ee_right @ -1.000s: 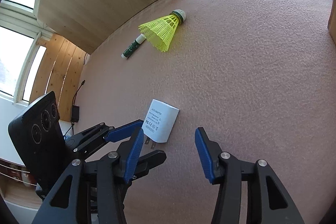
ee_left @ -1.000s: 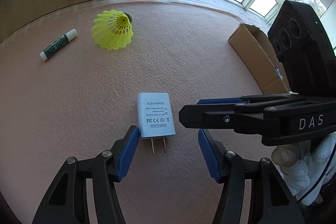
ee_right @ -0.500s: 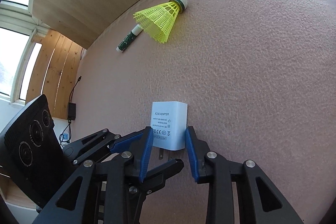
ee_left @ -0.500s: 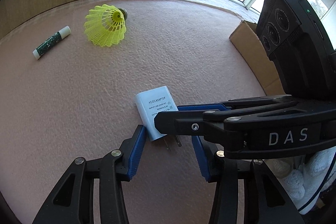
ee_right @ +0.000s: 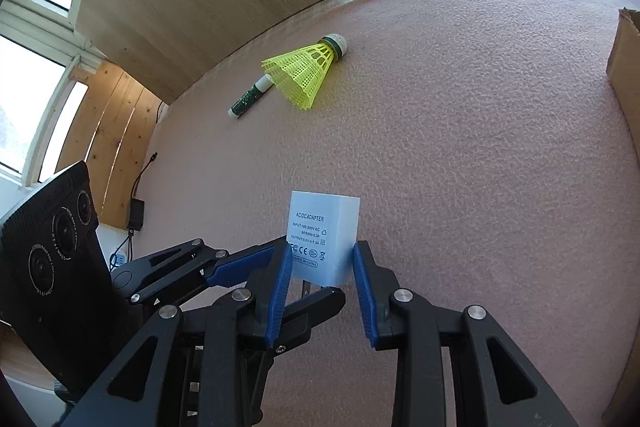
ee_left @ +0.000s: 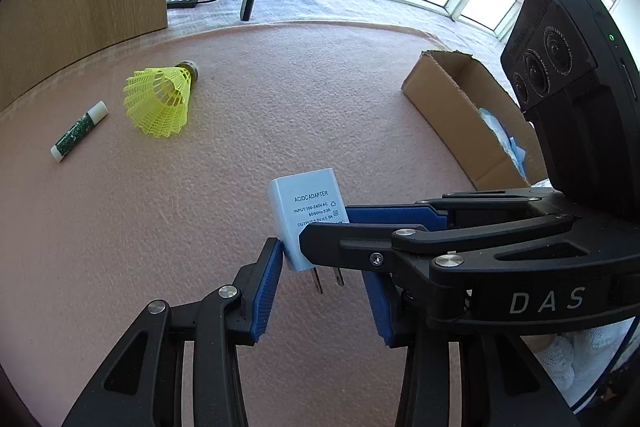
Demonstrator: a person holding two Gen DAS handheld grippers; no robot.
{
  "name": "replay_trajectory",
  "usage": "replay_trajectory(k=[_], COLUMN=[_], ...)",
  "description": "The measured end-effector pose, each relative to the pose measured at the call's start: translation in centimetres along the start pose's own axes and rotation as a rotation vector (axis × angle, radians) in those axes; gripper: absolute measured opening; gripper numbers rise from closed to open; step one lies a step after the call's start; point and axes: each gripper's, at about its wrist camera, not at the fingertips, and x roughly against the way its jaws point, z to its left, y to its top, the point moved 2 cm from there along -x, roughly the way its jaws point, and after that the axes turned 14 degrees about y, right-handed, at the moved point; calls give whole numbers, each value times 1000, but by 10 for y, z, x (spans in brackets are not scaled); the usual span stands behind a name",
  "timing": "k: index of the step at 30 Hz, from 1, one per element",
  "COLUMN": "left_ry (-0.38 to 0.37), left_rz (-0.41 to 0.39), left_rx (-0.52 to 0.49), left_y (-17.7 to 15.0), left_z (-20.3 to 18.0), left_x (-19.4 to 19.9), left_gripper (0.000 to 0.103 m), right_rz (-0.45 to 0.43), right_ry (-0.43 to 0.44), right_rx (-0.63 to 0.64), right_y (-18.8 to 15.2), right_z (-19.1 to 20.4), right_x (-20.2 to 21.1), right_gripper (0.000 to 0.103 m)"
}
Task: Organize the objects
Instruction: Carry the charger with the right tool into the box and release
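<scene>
My right gripper (ee_right: 320, 267) has its blue pads pinched on both sides of the small white rectangular AC/DC adapter (ee_right: 322, 237), low centre of its frame, prongs toward the camera. My left gripper (ee_left: 320, 279) has just been closing; its left pad (ee_left: 268, 287) touches the adapter's (ee_left: 306, 219) edge, the right one is hidden, so a grip I cannot tell. The yellow plastic shuttlecock (ee_left: 162, 101) lies upper left on the pink felt surface (ee_left: 280, 115), with the brown cardboard box (ee_left: 460, 115) right.
</scene>
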Motion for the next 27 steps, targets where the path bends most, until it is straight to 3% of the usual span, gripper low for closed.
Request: replay_trajectory(k=[17,27], left_ry=[-86,-122], left_rz=[-119,-155], left_rx=[-169,-243], left_y=[47,94], left_z=[-135,-220], left_x=[32,15], left_gripper=[44,44], right_rz=[-217,-319], right_ry=[-62,-114], right_rx=[1,-21], right_y=[-17,-8], right_z=[-22,-62], right_x=[132,205], right_gripper=[29,29])
